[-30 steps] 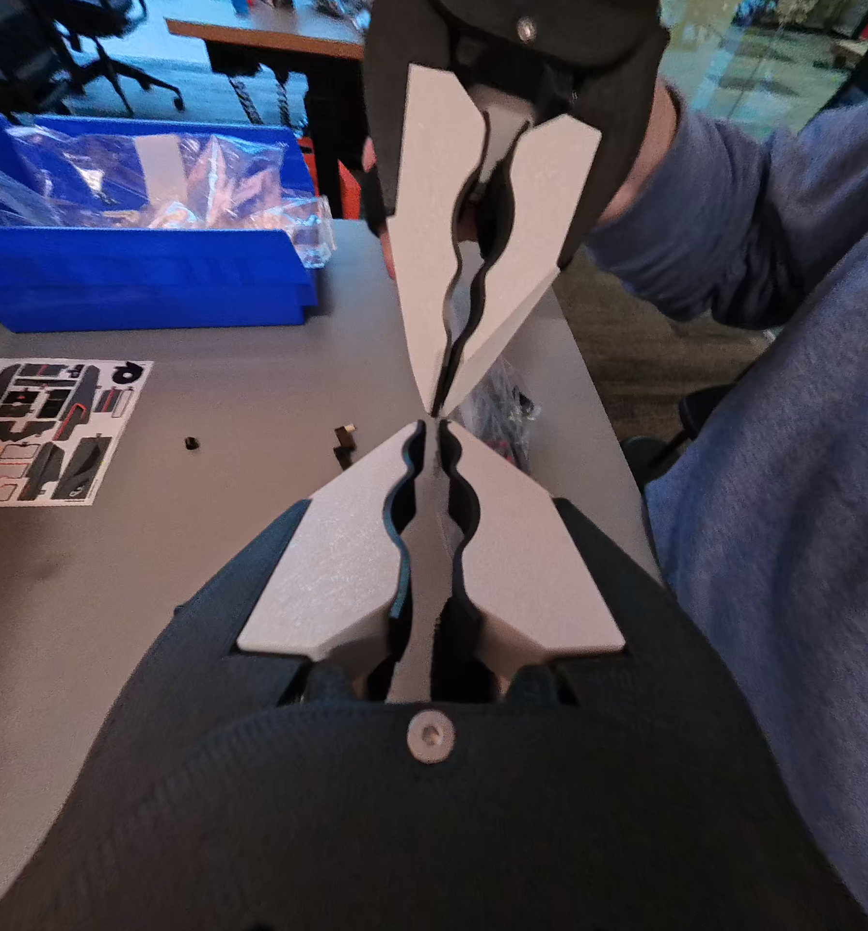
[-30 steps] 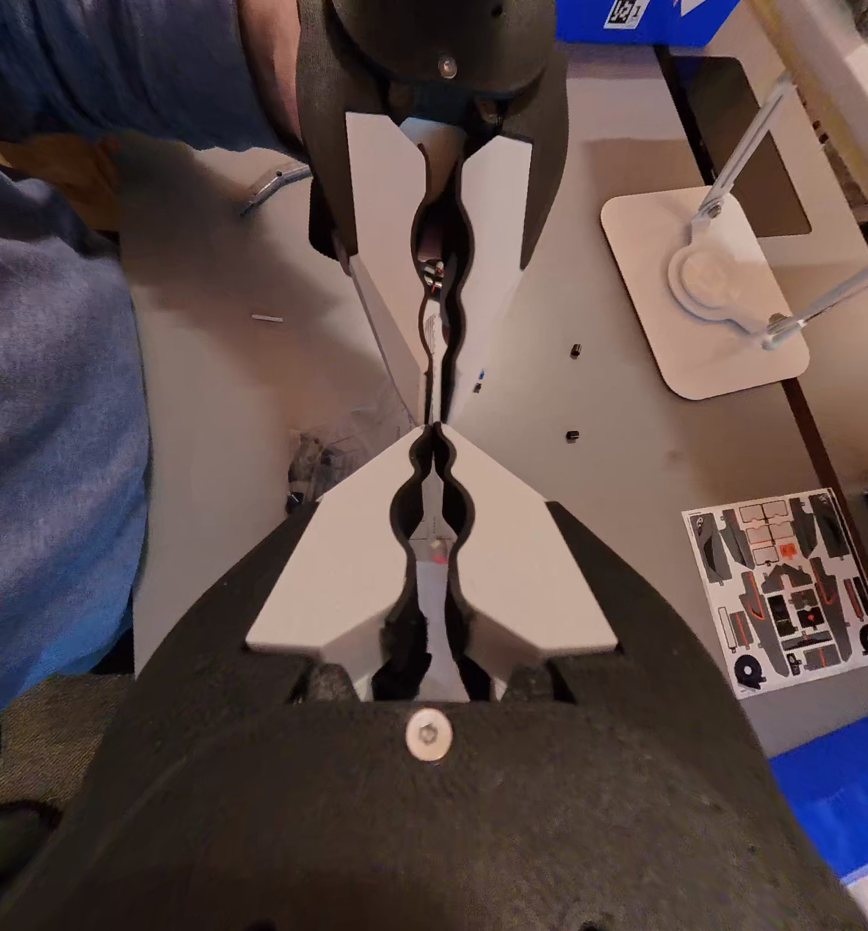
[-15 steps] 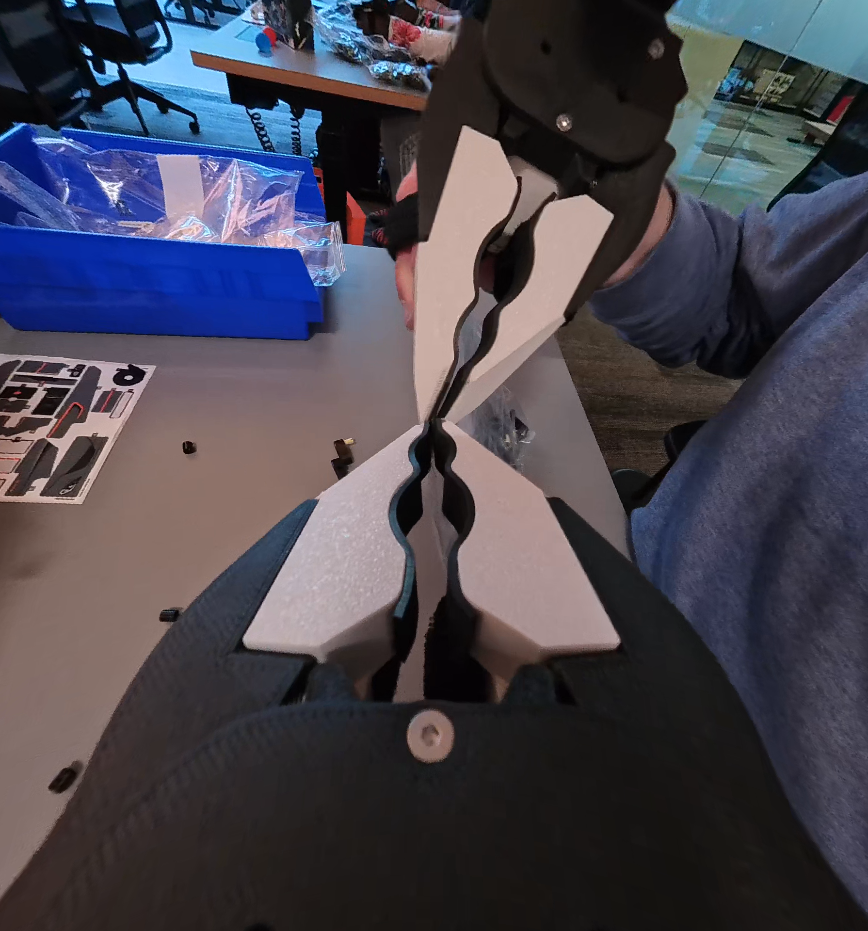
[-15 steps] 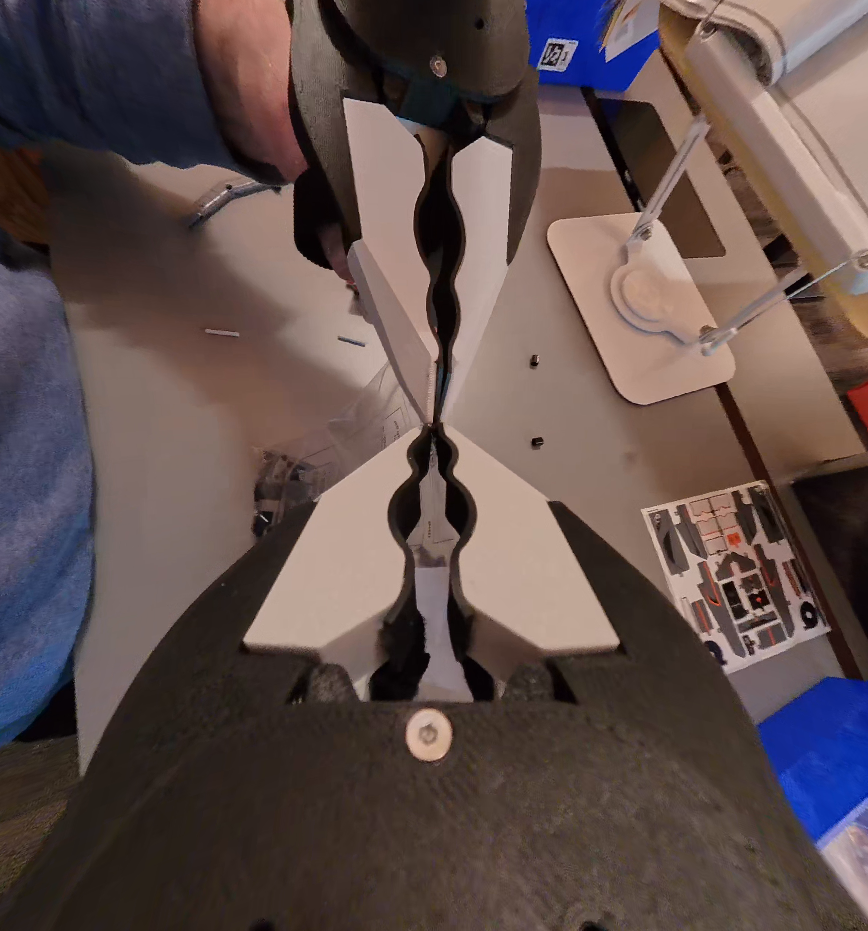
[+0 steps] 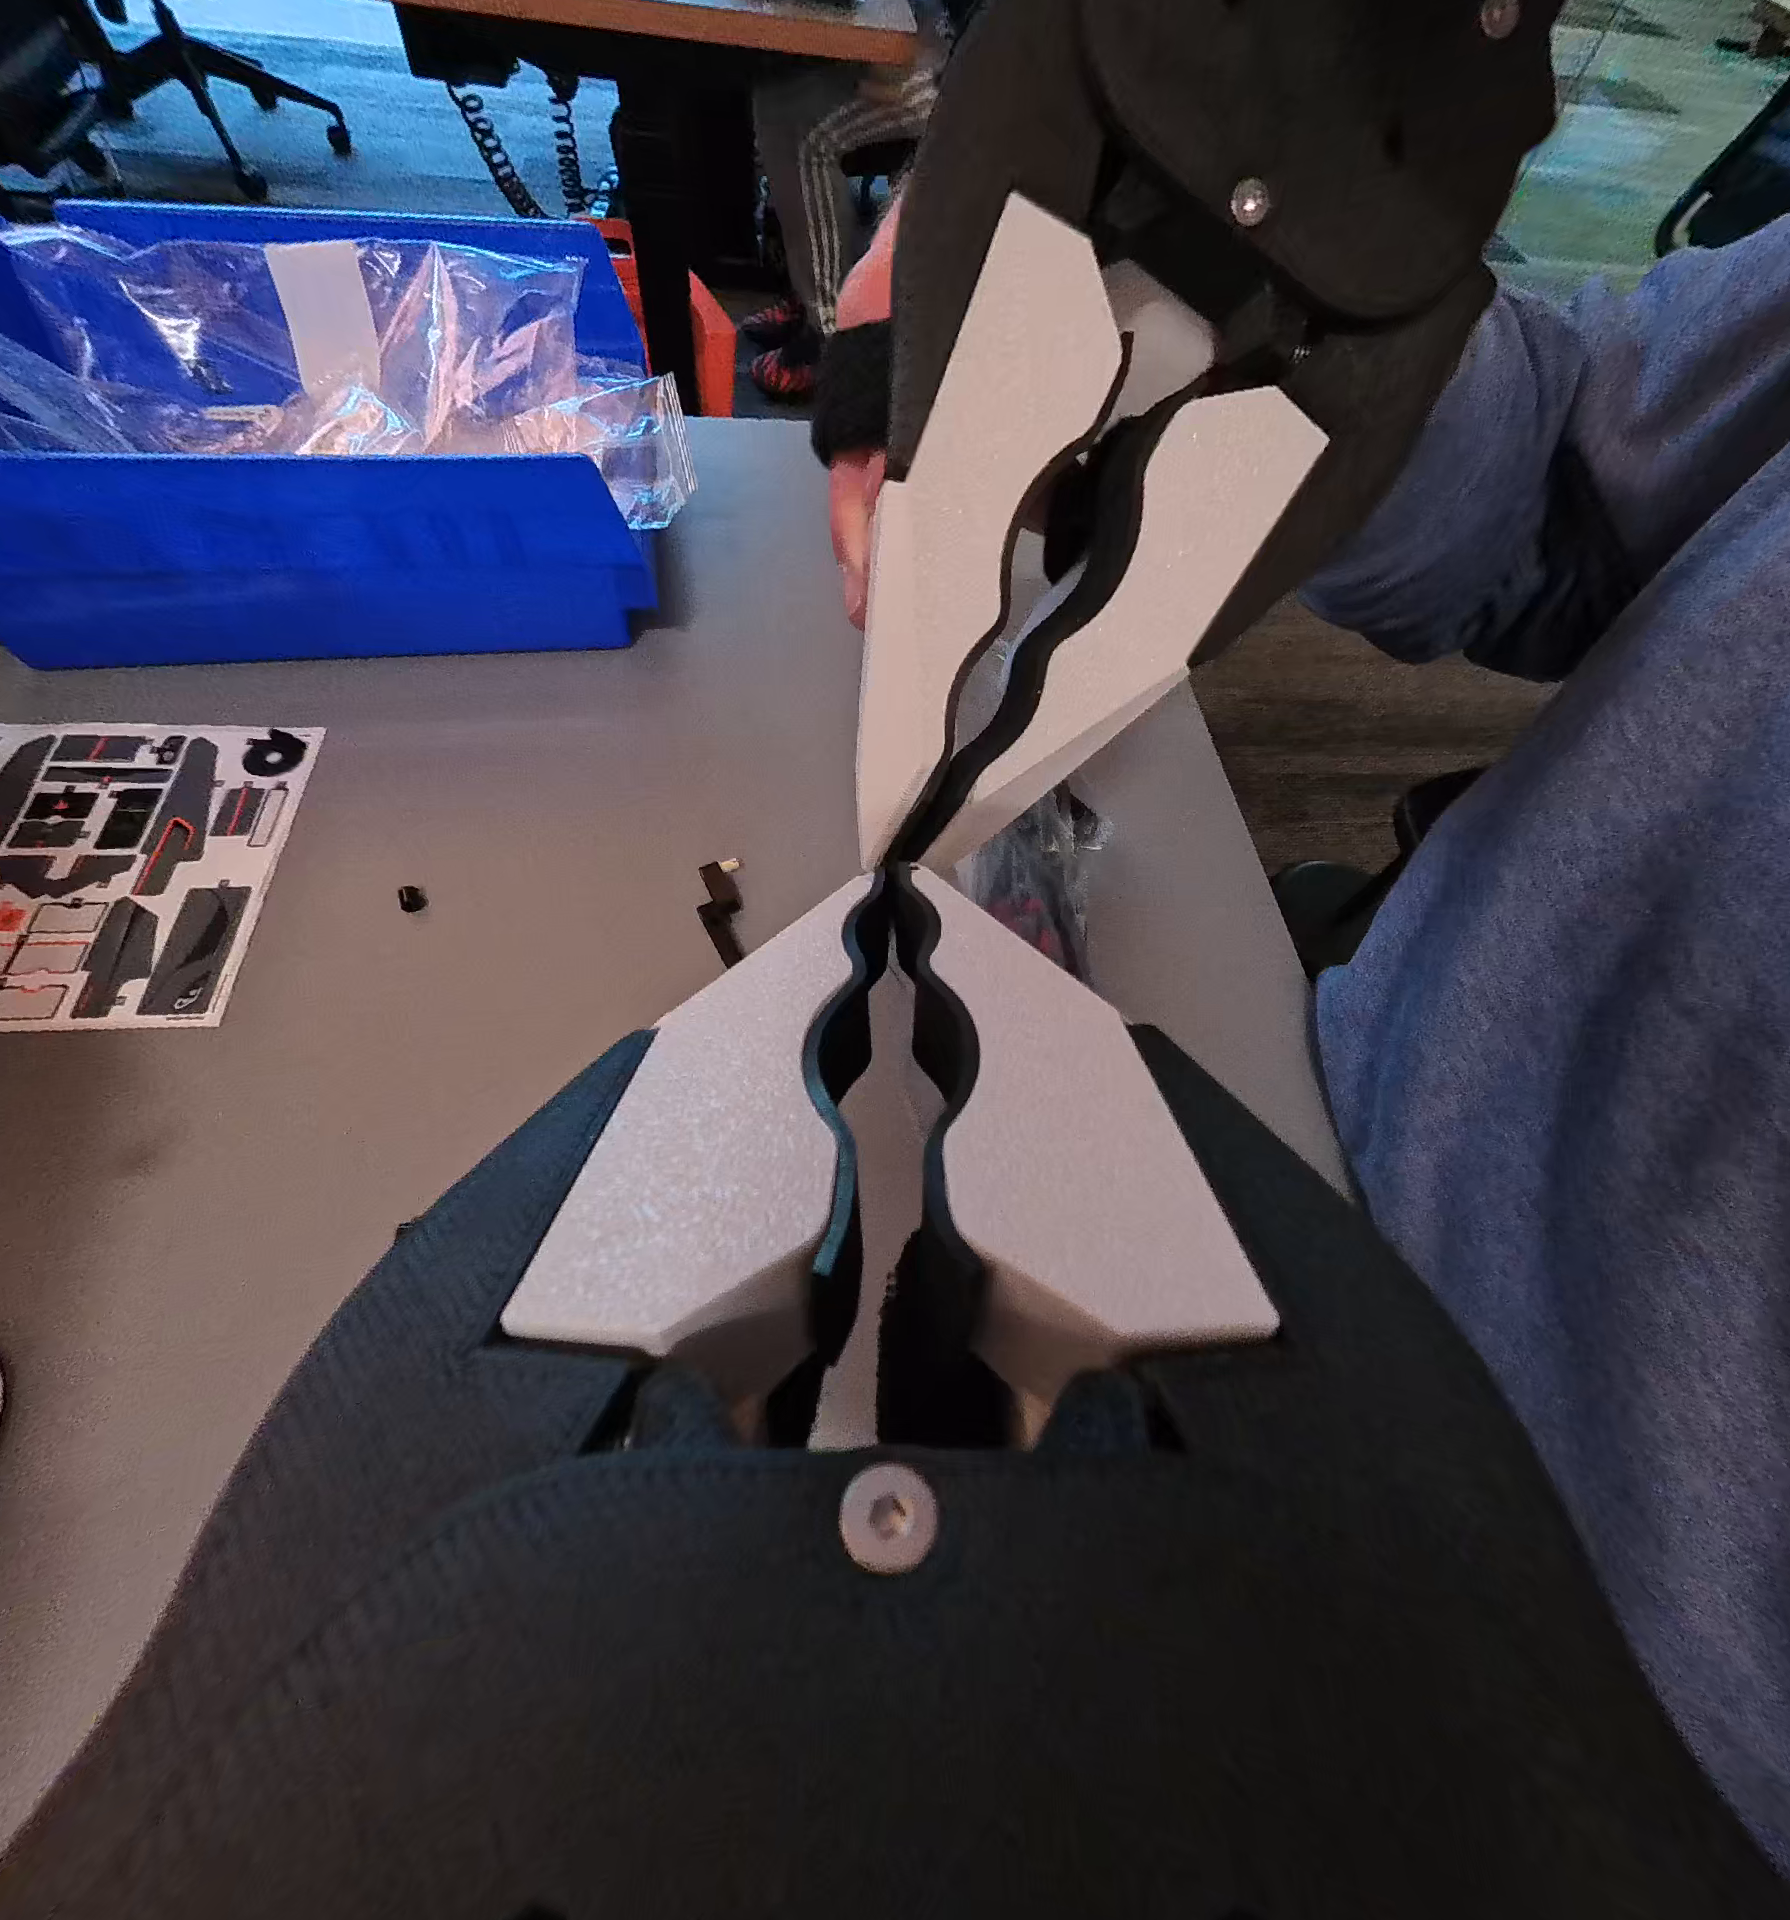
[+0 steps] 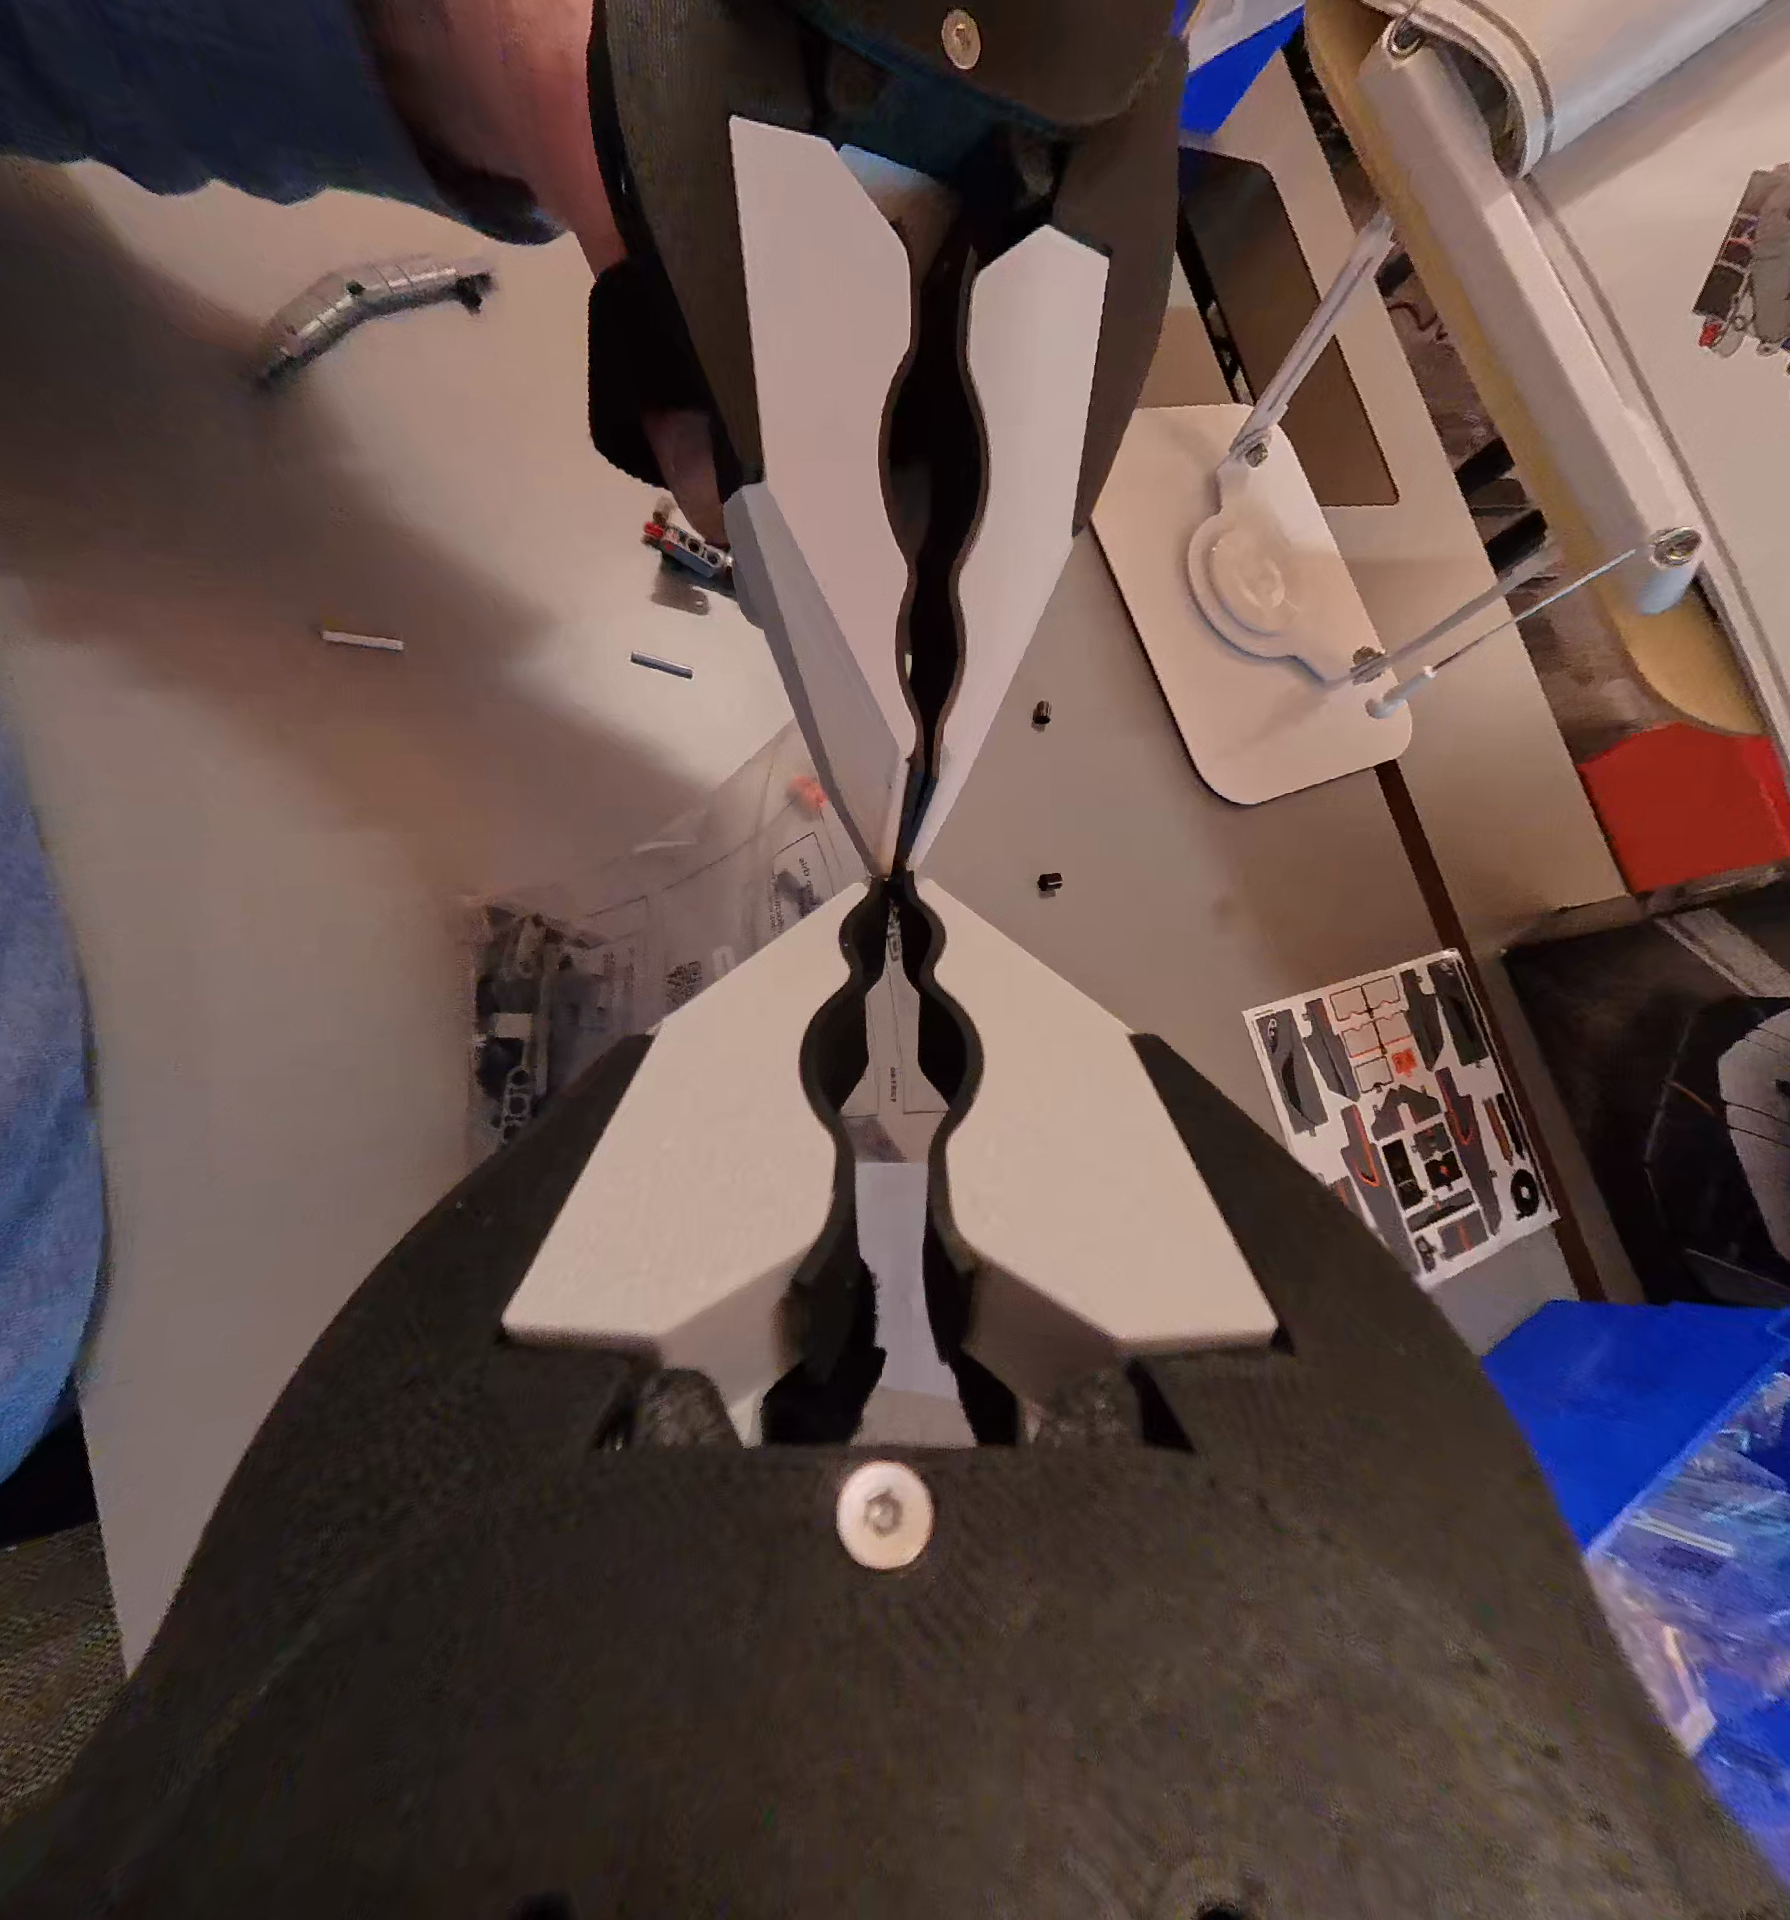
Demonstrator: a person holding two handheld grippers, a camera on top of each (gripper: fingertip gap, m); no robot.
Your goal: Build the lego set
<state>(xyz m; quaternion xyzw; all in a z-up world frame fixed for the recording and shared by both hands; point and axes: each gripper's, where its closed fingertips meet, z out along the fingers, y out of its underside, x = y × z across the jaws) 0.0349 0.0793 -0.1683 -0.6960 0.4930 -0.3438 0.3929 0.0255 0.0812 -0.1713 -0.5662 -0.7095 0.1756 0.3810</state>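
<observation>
I have both grippers raised above the desk (image 5: 517, 1091) and pointed at each other, tips nearly touching at the centre of each frame. My left gripper (image 5: 891, 894) is pressed almost together; in the right wrist view a small dark-blue piece (image 6: 920, 805) shows pinched at its tip. My right gripper (image 6: 889, 896) is likewise nearly closed, and I cannot tell whether it holds anything, the tip gap being too dark. The relation that matters is this: the two grippers lie nearly along one line, so whatever I join must slide along that axis, tip to tip. The other lego parts lie below: a bag of pieces (image 5: 1036, 883) right of centre, a black piece (image 5: 719, 914) left of the tips, a sticker sheet (image 5: 91, 873) at the left edge, and a blue bin (image 5: 278, 551) upper left.
</observation>
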